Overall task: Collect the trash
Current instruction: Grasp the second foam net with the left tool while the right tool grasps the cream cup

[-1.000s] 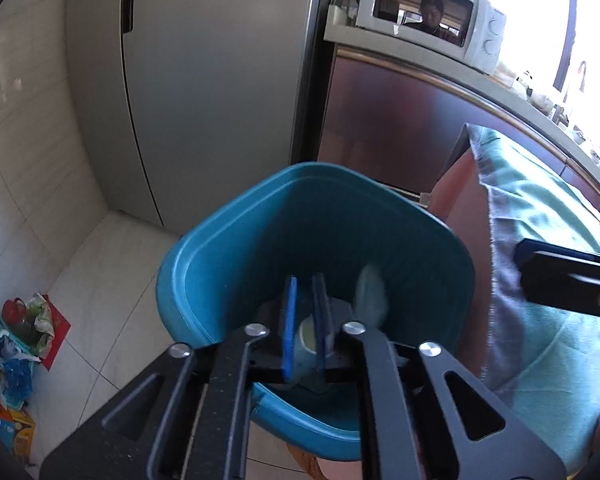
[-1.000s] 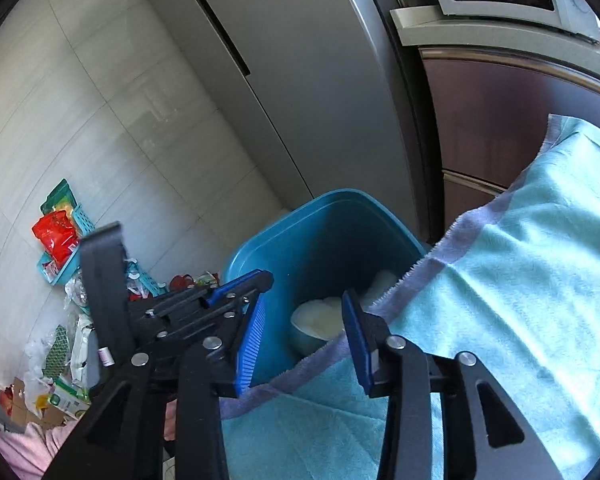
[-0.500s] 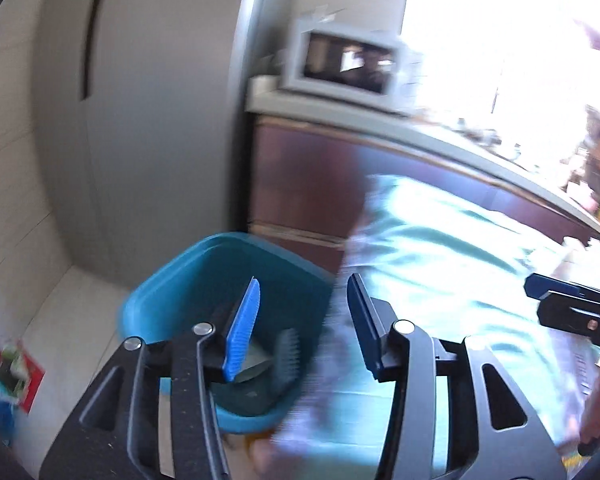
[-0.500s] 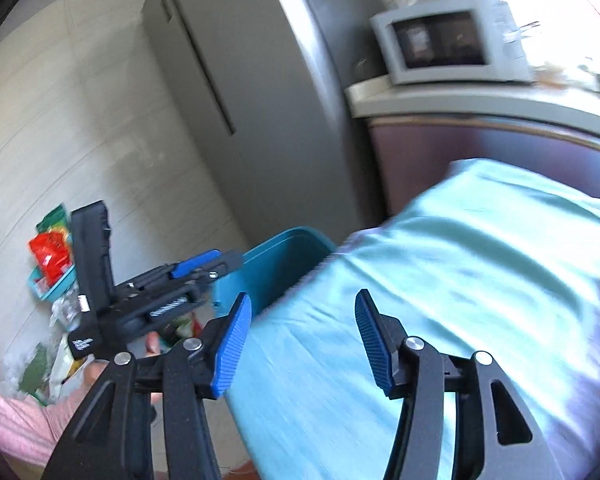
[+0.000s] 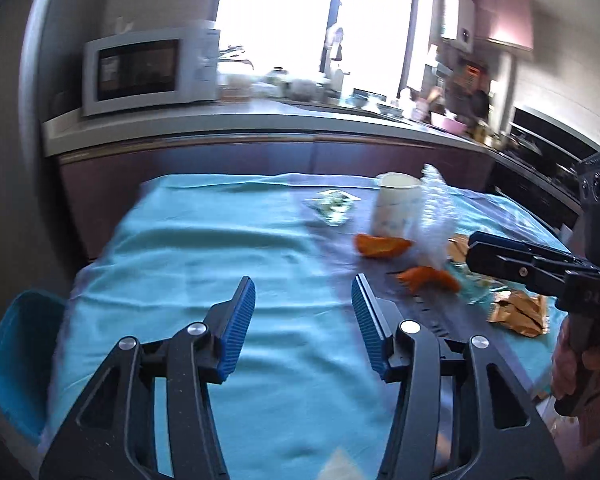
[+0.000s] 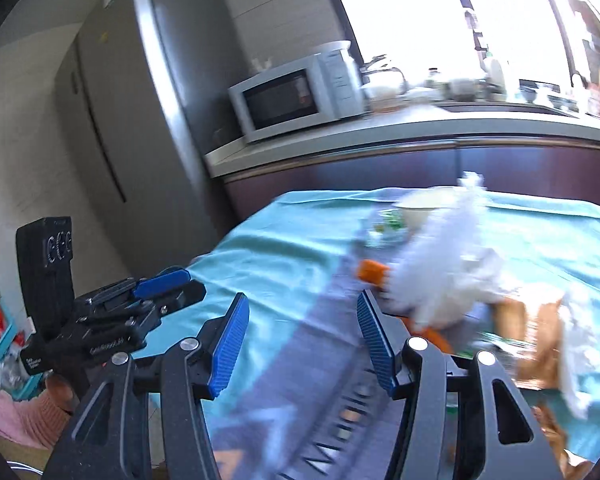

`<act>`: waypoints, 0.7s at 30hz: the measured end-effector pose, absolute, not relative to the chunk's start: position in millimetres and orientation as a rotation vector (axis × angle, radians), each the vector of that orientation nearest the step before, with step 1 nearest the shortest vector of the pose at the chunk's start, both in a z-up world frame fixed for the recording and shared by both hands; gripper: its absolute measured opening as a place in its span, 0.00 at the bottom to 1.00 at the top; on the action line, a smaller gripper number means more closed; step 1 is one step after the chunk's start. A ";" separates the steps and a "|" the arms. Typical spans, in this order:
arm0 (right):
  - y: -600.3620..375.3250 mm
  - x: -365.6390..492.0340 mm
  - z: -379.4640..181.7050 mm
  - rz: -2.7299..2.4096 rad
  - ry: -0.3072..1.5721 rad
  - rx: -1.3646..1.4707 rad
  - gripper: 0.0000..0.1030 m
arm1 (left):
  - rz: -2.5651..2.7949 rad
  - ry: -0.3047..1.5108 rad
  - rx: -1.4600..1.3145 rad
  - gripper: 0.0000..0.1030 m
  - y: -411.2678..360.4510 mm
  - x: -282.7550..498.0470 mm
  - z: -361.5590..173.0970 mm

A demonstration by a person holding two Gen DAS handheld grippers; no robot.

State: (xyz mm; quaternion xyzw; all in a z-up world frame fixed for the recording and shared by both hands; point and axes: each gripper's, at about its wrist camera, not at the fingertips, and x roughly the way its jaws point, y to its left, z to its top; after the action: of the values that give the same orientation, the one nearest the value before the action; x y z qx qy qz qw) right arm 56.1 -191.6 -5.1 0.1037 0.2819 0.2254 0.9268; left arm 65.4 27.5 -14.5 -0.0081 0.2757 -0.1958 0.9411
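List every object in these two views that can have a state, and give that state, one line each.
left gripper: open, empty, jaws just opened
right gripper: open, empty, jaws just opened
microwave: door closed
fridge: doors closed
paper cup: upright on the table
plastic bottle: crumpled, beside the cup
orange peels: lying loose on the tablecloth
brown wrapper: crumpled, flat
blue bin: beside the table, contents hidden

Both wrist views face the teal-clothed table (image 5: pixel 204 240) — microwave (image 6: pixel 296 96) shared.
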 end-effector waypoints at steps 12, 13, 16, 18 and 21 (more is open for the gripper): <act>-282.7 46.7 -14.7 0.244 0.515 0.320 0.54 | -0.581 0.608 0.096 0.56 -88.3 95.5 -20.3; -289.5 45.8 -16.2 0.223 0.513 0.330 0.54 | -0.577 0.611 0.103 0.56 -95.1 99.1 -20.7; -313.4 40.6 -22.2 0.171 0.512 0.370 0.54 | -0.575 0.627 0.111 0.56 -110.5 109.1 -22.8; -327.1 37.0 -26.0 0.144 0.511 0.392 0.54 | -0.569 0.643 0.113 0.54 -117.8 116.0 -25.2; -341.8 32.8 -31.5 0.111 0.513 0.410 0.54 | -0.568 0.671 0.098 0.49 -119.5 125.8 -28.0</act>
State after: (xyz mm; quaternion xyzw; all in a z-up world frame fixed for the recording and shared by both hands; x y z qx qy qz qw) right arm 32.8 -341.8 -31.5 0.2011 0.2516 0.0547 0.9451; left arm 125.8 -119.5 -28.0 0.0472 0.3248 -0.2747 0.9038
